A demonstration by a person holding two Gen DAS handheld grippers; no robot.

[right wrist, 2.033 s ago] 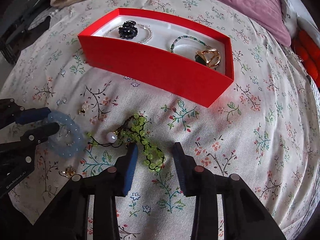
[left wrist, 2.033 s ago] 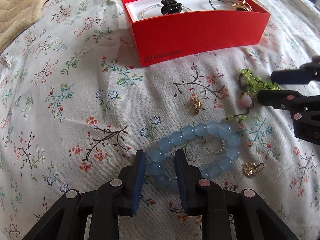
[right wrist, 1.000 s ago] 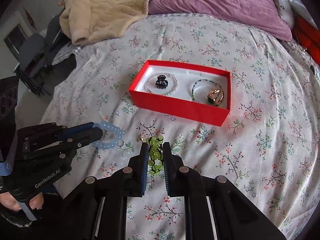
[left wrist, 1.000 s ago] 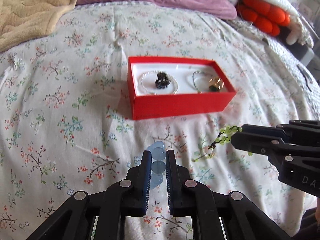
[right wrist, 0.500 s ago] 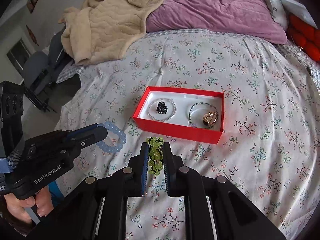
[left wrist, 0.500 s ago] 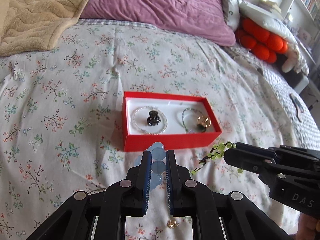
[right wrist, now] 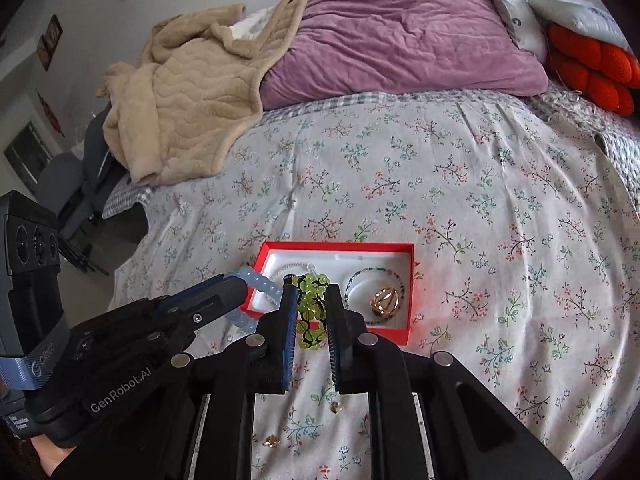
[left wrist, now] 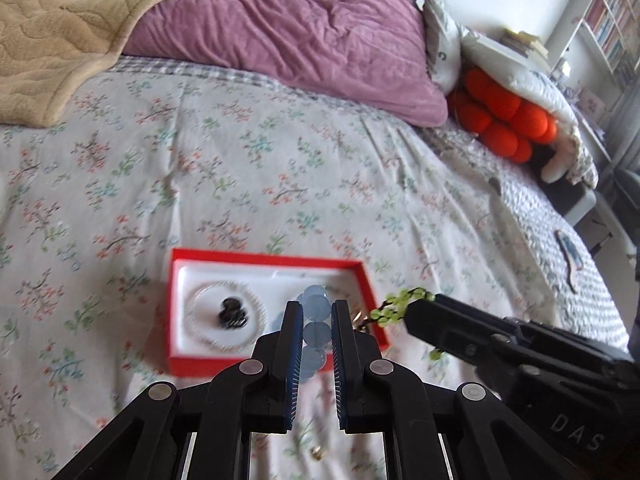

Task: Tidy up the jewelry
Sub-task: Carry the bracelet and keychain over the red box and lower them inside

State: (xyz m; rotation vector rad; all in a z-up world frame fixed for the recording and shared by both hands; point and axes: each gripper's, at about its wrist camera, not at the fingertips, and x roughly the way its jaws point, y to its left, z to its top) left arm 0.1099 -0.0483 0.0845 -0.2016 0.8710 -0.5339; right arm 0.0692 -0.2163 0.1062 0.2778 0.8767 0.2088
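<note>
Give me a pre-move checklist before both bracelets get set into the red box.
1. Left hand-held gripper shut on blue bead bracelet: ok.
2. Right hand-held gripper shut on green bead bracelet: ok.
3. Red box open and in view: ok.
4. Free room in the box beside the gold ring: cannot tell.
5. All loose jewelry collected: not ok, small gold pieces lie on the floral bedspread.

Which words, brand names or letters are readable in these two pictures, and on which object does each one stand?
"DAS": on the body of the right gripper, seen from the left wrist.
"GenRobot.AI": on the body of the left gripper, seen from the right wrist.
A small label lower on that gripper and the strap's print: too small to read.
The red box shows no readable text.
</note>
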